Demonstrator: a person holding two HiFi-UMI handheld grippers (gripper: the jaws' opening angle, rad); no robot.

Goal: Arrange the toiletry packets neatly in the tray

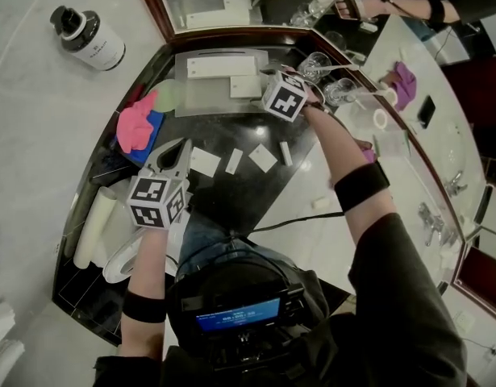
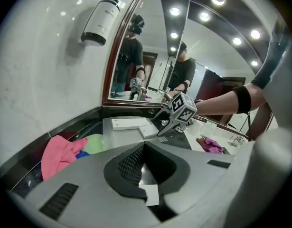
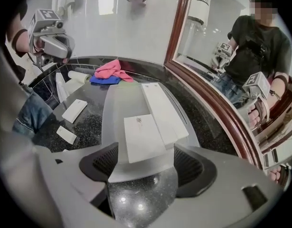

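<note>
Gaping wide, right gripper [image 3: 146,161] jaws above tray [image 3: 116,101] end.

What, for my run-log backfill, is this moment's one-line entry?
left gripper shut | right gripper open over tray end | small packet, long packet lying in tray | loose packets on counter

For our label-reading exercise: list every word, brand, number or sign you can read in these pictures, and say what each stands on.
Nothing can be read for certain.
Wall bottle: dark print on its white label, too small to read.
Short packet in the tray: one tiny mark, too small.
Blue screen on the head rig: a line of print, blurred.
Marker cube: square patterns, not words.
</note>
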